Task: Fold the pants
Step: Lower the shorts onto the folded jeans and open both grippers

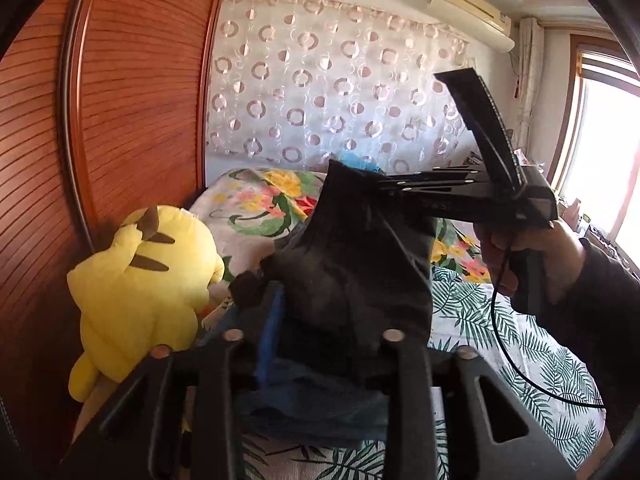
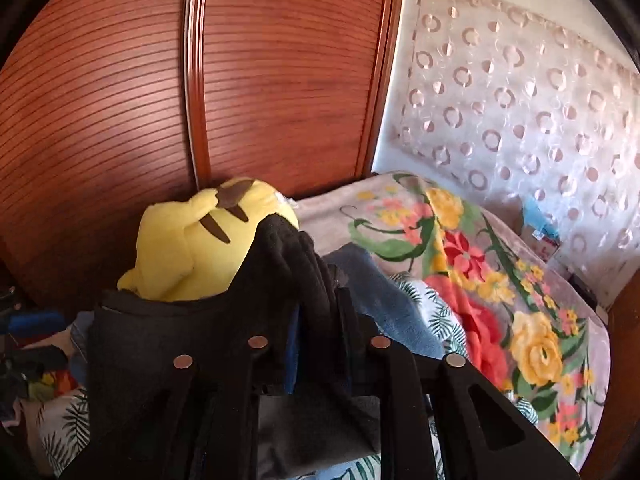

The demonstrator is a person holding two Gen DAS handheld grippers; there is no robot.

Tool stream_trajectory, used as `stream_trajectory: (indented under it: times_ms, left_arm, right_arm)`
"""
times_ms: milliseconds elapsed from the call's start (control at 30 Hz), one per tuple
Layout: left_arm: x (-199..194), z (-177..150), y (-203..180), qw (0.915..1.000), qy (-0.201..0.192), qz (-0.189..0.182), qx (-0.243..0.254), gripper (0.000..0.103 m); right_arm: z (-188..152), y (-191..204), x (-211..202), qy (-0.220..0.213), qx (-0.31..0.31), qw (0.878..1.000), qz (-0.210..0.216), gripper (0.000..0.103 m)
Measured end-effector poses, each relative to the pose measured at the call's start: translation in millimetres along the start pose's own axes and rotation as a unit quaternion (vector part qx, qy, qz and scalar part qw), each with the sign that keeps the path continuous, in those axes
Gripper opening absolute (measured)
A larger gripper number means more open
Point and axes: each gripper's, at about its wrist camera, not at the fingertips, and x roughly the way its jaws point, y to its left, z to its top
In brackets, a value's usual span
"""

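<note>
Above the leaf-print bed [image 1: 500,320], the black pants [image 1: 352,256] hang stretched between both tools. Only the left view shows the right gripper [image 1: 360,176] clamped on their top corner; the left gripper [image 1: 304,300] seems closed on cloth too. A yellow plush [image 2: 192,248] sits behind.

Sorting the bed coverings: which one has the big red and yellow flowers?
The floral blanket heaped toward the circle-patterned curtain; the sheet below carries only green leaf prints on white.
</note>
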Motion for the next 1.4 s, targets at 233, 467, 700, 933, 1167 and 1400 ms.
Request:
stream_trajectory:
  times_ms: [233,467,700,933,1167,1400]
  left_arm:
    - [15.7,6.7,-2.2,0.9999,0.002,-0.003,0.010,0.047]
    - [39.6,-3.5,2.4,0.9992,0.033,0.017,0.018,0.047]
    - [55.6,-18.6,16.9,0.9974,0.062,0.036,0.007,0.047]
    - [59.8,-23.3,15.5,0.9974,0.064,0.033,0.003,0.047]
    - [54.6,-21.0,12.9,0.9974,0.061,0.038,0.006,0.047]
    - [39.4,-19.6,9.6,0.9972,0.054,0.050,0.011,0.047]
  right_arm:
    - [-11.0,-3.1,-33.5,-0.022,0.021,0.999,0.027,0.030]
    - [-35.9,-10.6,-29.7,-0.001,0.012,0.999,0.038,0.030]
    - [-32.8,-33.5,11.0,0.020,0.054,0.998,0.035,0.030]
    - [-36.8,-35.2,28.6,0.021,0.065,0.997,0.029,0.030]
    - [-44.7,-29.3,8.4,0.007,0.070,0.997,0.029,0.030]
    - [-57.6,-11.6,-16.8,-0.011,0.070,0.997,0.038,0.030]
